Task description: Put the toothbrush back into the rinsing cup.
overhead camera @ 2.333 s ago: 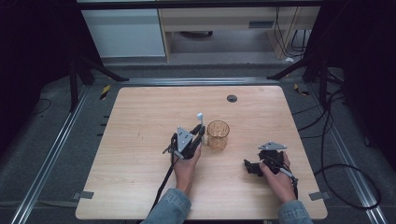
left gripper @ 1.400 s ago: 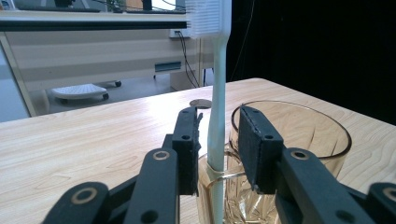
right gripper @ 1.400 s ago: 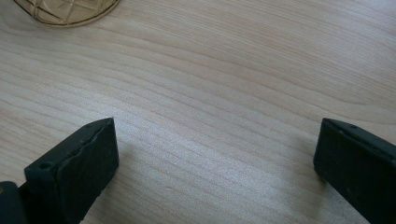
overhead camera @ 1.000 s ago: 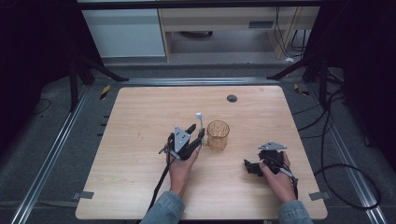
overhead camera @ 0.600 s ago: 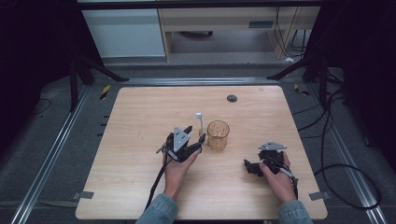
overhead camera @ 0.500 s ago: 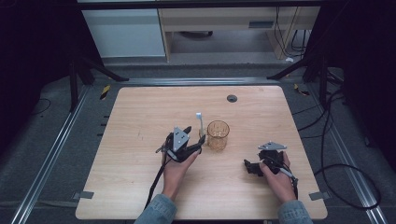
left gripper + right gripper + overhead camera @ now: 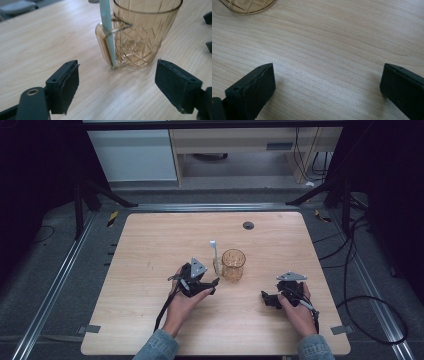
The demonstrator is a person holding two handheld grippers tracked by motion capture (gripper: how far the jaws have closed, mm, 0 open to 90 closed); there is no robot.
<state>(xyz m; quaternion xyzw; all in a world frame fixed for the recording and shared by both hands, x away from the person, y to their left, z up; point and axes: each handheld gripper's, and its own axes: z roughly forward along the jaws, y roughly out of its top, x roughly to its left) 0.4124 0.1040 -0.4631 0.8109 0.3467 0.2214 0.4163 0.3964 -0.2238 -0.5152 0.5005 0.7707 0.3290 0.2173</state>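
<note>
A pale wooden table (image 7: 150, 245) lies under me, its grain running across, with dark floor and metal rails around it and a white cabinet beyond the far edge. My left gripper (image 7: 116, 87) sits low over the boards with its jaws spread wide; they have just been opening, and nothing is pressed between the pads, only bare wood in the gap. Just ahead of that gap stands the amber glass mug (image 7: 142, 35), upright on the table, its cut diamond pattern facing me and its handle turned toward my left jaw. A pale blue toothbrush (image 7: 107, 30) stands nearly upright against the mug, threaded through the handle with its lower end on the table at the mug's foot. From the high view the same mug (image 7: 233, 265) sits near the middle of the table, the toothbrush (image 7: 215, 255) at its left side with its head up, and my left gripper (image 7: 212, 285) lies just short of them, apart from both. My right gripper (image 7: 327, 92) rests well off to the right, jaws wide over bare wood, holding nothing; the rim of the mug's base shows at the top left corner of its view. In the high view that right gripper (image 7: 265, 297) points left toward the mug. A small dark round plug (image 7: 248, 225) sits in the table near the far edge.
</note>
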